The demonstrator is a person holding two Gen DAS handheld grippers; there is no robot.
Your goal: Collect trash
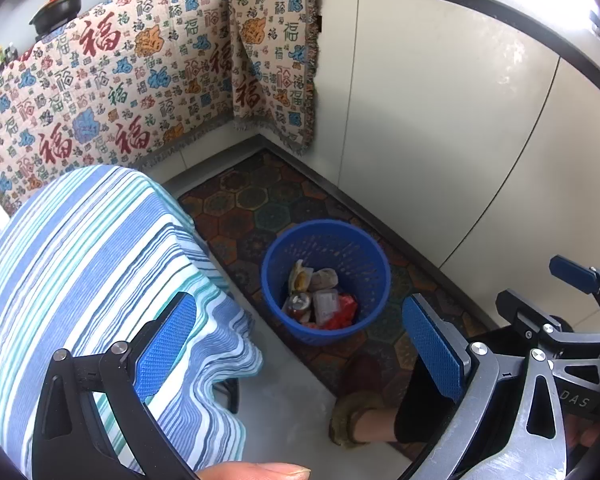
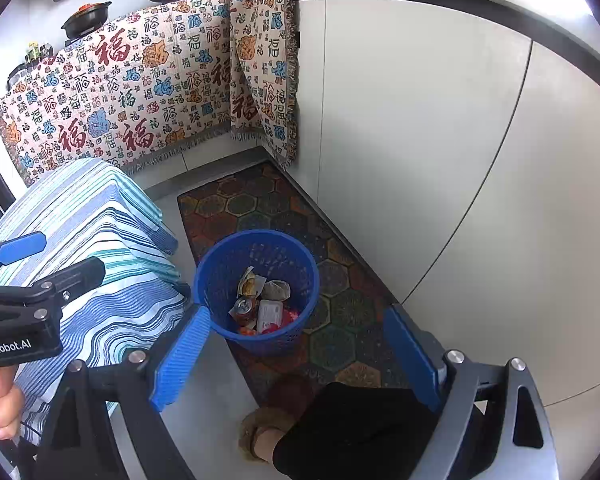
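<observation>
A blue plastic basket (image 1: 340,246) (image 2: 220,264) stands on a patterned floor mat, below and ahead of both grippers. Inside lies trash: a crushed drink can (image 1: 299,304) (image 2: 245,306), a white packet (image 1: 325,305) (image 2: 269,314), red wrapper (image 1: 345,312) and crumpled paper (image 2: 277,289). My left gripper (image 1: 300,346) hangs open above the floor with nothing between its blue pads. My right gripper (image 2: 296,360) is also wide open and holds nothing. Each gripper shows at the edge of the other's view.
A table under a blue striped cloth (image 1: 80,272) (image 2: 88,236) stands left of the basket. White cabinet doors (image 1: 440,140) run along the right. A patterned blanket (image 2: 140,80) hangs over the counter behind, with pans on top. A person's slippered foot (image 2: 266,428) rests near the mat (image 2: 340,320).
</observation>
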